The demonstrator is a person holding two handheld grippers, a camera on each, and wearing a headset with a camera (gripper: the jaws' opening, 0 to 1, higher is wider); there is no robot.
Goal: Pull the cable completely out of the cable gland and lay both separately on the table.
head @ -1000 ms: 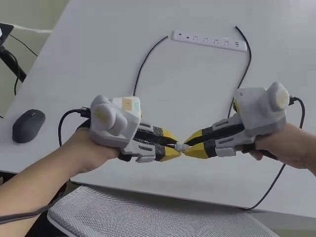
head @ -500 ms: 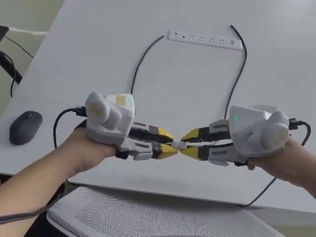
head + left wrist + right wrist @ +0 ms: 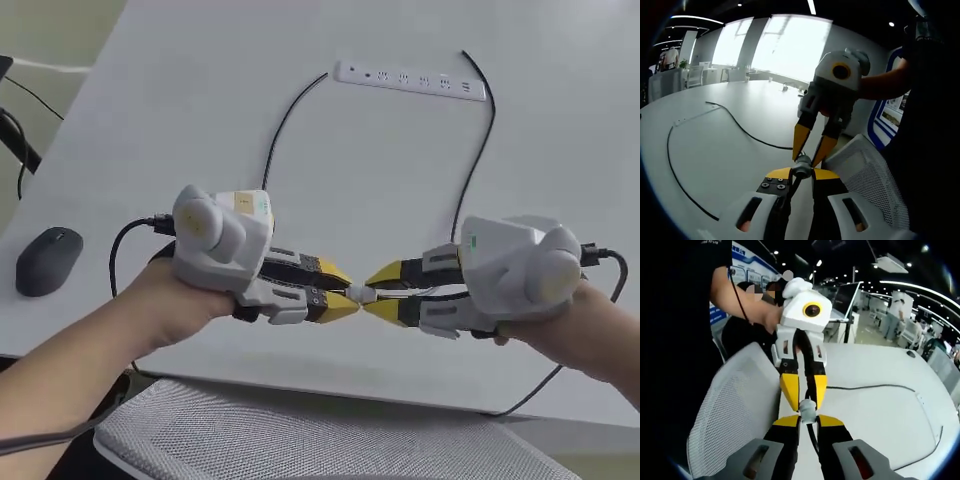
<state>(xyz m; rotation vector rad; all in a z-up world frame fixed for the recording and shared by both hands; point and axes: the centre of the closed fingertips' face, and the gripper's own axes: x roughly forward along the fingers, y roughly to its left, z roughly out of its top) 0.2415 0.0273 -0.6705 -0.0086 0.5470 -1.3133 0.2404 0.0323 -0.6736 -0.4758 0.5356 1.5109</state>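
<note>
A small pale cable gland (image 3: 360,293) hangs in the air in front of the white table's (image 3: 400,190) near edge, between two gripper noses that meet tip to tip. My left gripper (image 3: 348,294) comes in from the left, shut on the gland (image 3: 801,166). My right gripper (image 3: 372,291) comes in from the right; it is shut on the thin black cable (image 3: 813,436), which runs back between its yellow jaws. The gland (image 3: 807,411) sits just past the right gripper's (image 3: 808,421) tips. In the left gripper view, a dark cable stub (image 3: 791,190) also runs back from the gland into the left gripper (image 3: 801,173).
A white power strip (image 3: 410,80) lies at the table's far side, its black cord (image 3: 482,150) curving toward me. A second loose black cable (image 3: 283,130) lies to its left. A dark mouse (image 3: 48,260) sits at the left edge. A mesh chair (image 3: 300,440) is below the grippers.
The right gripper has rolled and dropped a little, so its camera box now faces me. Both noses stay together at the gland, which has sunk slightly.
</note>
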